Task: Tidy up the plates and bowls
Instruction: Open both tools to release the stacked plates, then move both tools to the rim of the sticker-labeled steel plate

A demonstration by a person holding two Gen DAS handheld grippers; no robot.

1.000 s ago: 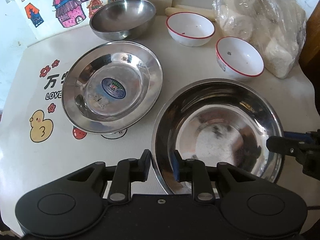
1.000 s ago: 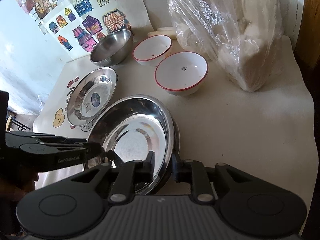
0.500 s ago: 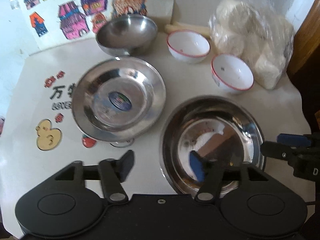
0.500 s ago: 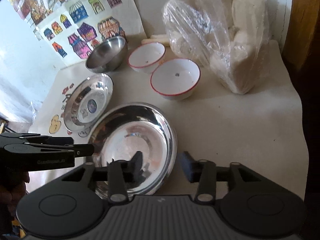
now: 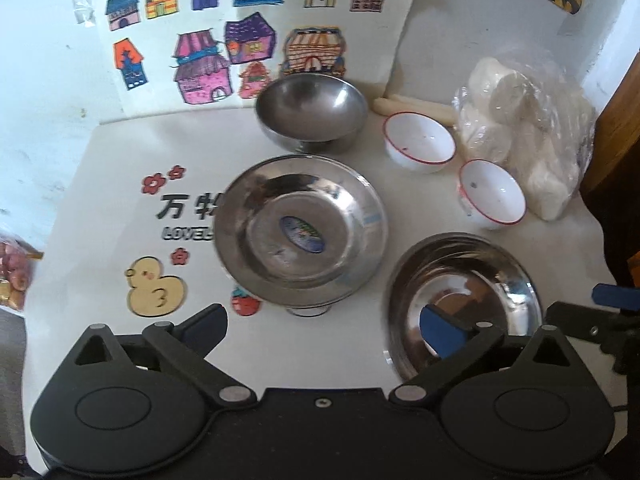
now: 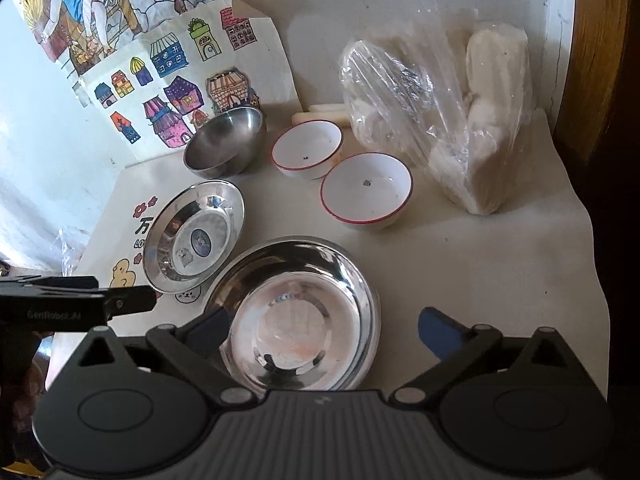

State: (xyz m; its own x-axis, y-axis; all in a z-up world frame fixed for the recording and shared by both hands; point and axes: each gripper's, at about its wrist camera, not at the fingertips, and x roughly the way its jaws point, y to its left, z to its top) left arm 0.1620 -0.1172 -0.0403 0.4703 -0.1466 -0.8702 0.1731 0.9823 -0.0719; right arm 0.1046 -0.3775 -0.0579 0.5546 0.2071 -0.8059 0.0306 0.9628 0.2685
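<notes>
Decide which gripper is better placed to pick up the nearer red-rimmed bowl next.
Right, probably. The right gripper is open and the bowl lies almost straight ahead; from the left gripper it sits far right beyond the steel dish.

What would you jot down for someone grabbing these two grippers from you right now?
Left gripper: open, jaws have just been opening, holding nothing.
Right gripper: the same.
Big steel plate lies free on the table, just let go by both.
Stickered plate sits to its left, steel bowl behind that, two white bowls side by side near the bag.
Done: big plate set down.
Left: nothing is stacked yet; pair plates and bowls.
</notes>
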